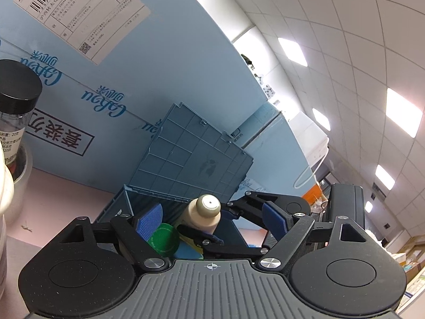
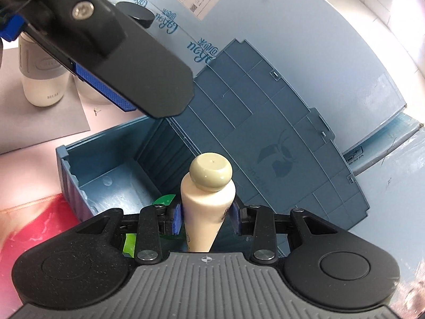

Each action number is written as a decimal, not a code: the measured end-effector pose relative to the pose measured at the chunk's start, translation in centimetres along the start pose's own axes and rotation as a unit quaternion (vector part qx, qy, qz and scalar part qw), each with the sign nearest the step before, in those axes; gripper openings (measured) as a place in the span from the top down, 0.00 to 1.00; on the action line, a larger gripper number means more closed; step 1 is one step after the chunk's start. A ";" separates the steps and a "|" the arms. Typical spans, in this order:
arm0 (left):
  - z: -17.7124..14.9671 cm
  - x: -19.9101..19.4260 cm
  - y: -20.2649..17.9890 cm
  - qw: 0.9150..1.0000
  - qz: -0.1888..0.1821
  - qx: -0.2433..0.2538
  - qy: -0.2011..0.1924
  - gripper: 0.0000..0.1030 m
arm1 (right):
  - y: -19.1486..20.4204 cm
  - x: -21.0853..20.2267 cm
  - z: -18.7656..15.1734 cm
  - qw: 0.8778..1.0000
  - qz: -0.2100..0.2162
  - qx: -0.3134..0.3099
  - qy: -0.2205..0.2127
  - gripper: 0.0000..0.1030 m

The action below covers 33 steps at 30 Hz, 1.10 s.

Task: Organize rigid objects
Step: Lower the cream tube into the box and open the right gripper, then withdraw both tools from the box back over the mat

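Observation:
My right gripper (image 2: 206,218) is shut on a cream bottle (image 2: 207,194) with a rounded beige cap, its blue pads pressing both sides of the body. The bottle stands upright over the near end of an open blue-grey storage box (image 2: 106,180), whose lid (image 2: 265,133) leans back against a carton. A green round lid (image 1: 163,242) lies in the box beside the bottle (image 1: 204,212). My left gripper (image 1: 212,219) is open wide, with the bottle and the right gripper's fingers seen between its pads, none touching. One left finger (image 2: 148,79) crosses the upper left of the right wrist view.
A big light-blue carton (image 1: 159,66) with a shipping label stands behind the box. A black-capped clear jar (image 1: 16,98) and white bottles (image 2: 42,79) stand at the left on the pink tabletop. A red cloth (image 2: 34,220) lies near the box's front left corner.

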<state>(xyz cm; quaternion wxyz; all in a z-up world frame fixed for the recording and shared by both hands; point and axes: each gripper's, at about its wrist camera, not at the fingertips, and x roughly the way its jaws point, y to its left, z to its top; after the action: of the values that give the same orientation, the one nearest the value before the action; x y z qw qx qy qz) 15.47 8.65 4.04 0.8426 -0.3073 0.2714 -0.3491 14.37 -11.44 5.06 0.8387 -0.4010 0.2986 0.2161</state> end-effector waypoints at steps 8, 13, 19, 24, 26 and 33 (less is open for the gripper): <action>-0.1 0.3 0.0 1.000 0.001 0.001 0.004 0.18 | 0.5 -2.3 -0.1 0.999 0.001 -0.013 -0.030 0.46; -0.2 0.5 -0.2 1.000 0.001 0.004 0.007 0.18 | 0.6 -4.5 -0.1 0.998 -0.012 -0.011 -0.061 0.43; -0.3 0.7 -0.4 1.000 0.001 0.007 0.010 0.17 | 0.2 -6.4 -0.7 0.995 -0.039 0.008 -0.095 0.34; -0.4 0.7 -0.6 1.000 0.001 0.009 0.010 0.17 | 0.5 -7.5 -1.3 0.988 -0.084 0.010 -0.132 0.16; -0.4 0.9 -0.7 1.000 0.004 0.010 0.010 0.17 | 0.5 -8.1 -1.6 0.982 -0.111 0.012 -0.153 0.04; -0.7 0.8 -1.3 1.000 -0.004 0.016 0.006 0.10 | 0.9 -10.4 -2.7 0.961 -0.184 -0.009 -0.205 0.00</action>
<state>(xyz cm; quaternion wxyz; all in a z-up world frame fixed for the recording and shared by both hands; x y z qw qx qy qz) 14.96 7.04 4.27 0.8443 -0.2931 0.2698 -0.3584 5.34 -14.39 10.24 0.9034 -0.4038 0.0395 0.1387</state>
